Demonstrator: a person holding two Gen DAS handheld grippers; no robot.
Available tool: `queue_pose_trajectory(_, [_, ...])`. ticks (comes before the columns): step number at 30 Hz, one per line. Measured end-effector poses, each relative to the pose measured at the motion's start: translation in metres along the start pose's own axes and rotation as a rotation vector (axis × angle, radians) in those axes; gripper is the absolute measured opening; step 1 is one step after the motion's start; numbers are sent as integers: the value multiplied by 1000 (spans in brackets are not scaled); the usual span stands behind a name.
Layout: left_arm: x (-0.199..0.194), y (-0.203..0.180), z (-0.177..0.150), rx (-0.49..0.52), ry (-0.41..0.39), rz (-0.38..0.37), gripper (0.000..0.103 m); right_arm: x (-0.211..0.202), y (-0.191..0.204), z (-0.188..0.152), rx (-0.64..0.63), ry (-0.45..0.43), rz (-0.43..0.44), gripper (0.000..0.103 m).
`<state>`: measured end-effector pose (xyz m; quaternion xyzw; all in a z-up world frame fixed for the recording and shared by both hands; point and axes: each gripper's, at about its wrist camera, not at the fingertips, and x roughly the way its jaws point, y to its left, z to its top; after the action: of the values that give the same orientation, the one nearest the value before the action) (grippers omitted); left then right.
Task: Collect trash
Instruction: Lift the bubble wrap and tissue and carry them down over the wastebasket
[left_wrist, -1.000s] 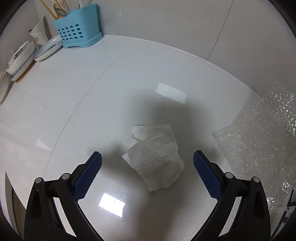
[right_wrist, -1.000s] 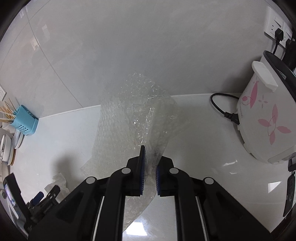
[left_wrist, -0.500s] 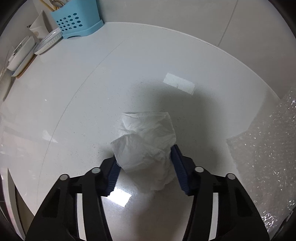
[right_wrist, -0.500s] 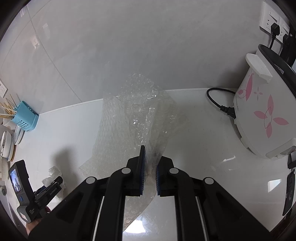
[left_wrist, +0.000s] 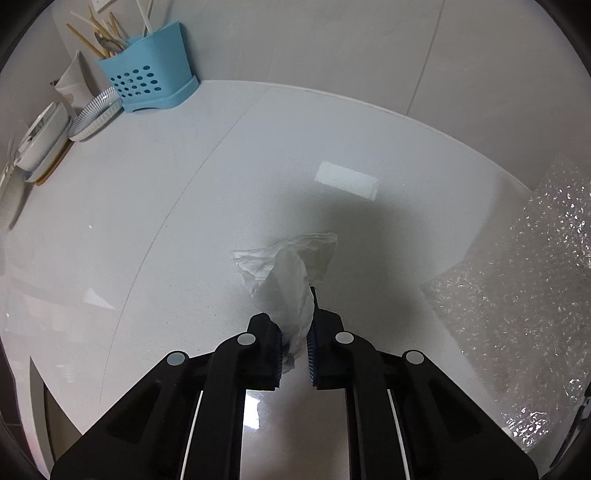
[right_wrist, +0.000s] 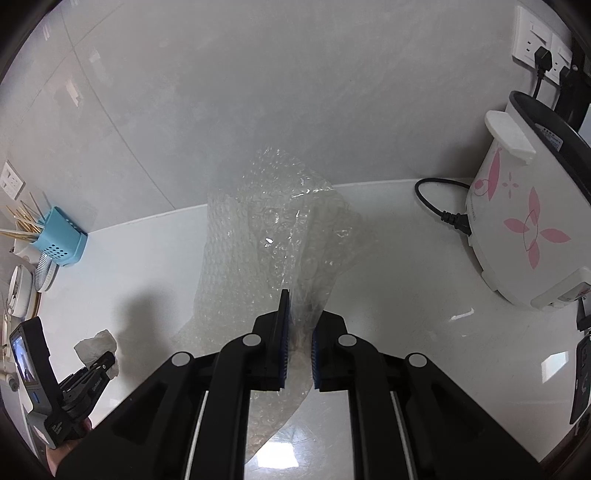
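My left gripper (left_wrist: 295, 325) is shut on a crumpled white paper tissue (left_wrist: 286, 280), which sticks out forward from between the blue pads just above the white counter. My right gripper (right_wrist: 298, 325) is shut on a sheet of clear bubble wrap (right_wrist: 266, 251), which stands up ahead of it and hangs to the counter. The bubble wrap also shows at the right edge of the left wrist view (left_wrist: 524, 306). The left gripper with the tissue (right_wrist: 98, 345) shows at the lower left of the right wrist view.
A blue utensil holder (left_wrist: 147, 79) with chopsticks and stacked dishes (left_wrist: 94, 114) stand in the far left corner. A white rice cooker (right_wrist: 524, 221) with a black power cord (right_wrist: 439, 210) stands at the right, below a wall socket (right_wrist: 539, 44).
The left gripper closed on the tissue and lifted it slightly off the counter. The right gripper kept holding the bubble wrap and rose a little.
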<state>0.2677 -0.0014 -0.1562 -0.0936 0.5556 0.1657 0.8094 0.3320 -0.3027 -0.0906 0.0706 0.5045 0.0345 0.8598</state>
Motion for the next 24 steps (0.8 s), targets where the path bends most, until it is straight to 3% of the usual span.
queue_pose_trajectory(12, [-80, 22, -15, 75, -109, -109, 10, -62, 25, -28, 21, -110, -1, 8])
queue_pose_trajectory(24, [-139, 83, -64, 129, -170, -181, 9, -124, 70, -98, 32, -169, -6, 8])
